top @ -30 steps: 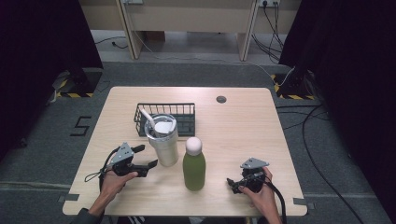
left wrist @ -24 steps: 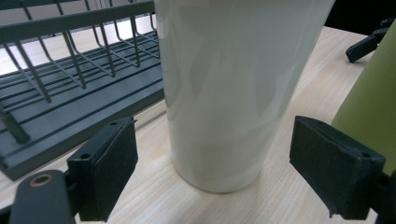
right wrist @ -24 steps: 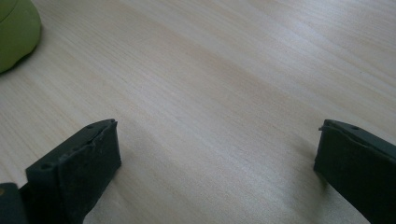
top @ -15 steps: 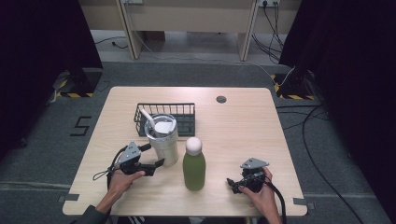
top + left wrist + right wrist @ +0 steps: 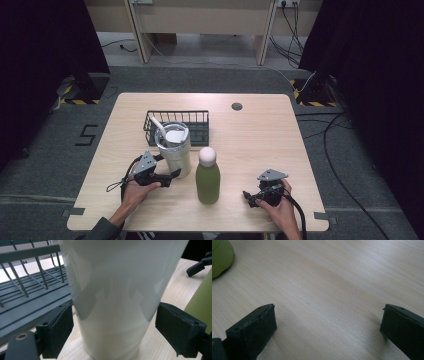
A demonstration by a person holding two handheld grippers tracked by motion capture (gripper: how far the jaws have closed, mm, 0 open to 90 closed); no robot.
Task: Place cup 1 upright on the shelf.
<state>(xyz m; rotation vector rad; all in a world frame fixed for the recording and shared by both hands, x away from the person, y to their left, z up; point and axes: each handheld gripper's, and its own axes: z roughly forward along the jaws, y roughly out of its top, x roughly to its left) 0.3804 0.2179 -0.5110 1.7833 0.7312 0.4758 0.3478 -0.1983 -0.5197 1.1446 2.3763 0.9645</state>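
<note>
While bracketing the white tumbler [image 5: 115, 297] low on its wall, holding the left gripper [image 5: 161, 172] with jaws spread wide, one pad on each side and a sliver of daylight on both, so not yet pinching. Coming in near the base, probably to keep the tall cup from tipping once squeezed. Standing upright on the table [image 5: 260, 130], that tumbler [image 5: 174, 150], just in front of the black wire basket [image 5: 197, 120], lid on and a straw poking up at the back. Crowding close on the tumbler's right, the green bottle [image 5: 207, 175], leaving little room for the outer jaw to slip through. Resting low over bare wood near the table's front edge, the right gripper [image 5: 256, 196], jaws likewise wide apart and gripping nothing, apparently parked out of the way, with the bottle's green foot [image 5: 220, 257] just in sight at the corner of its own view.
</note>
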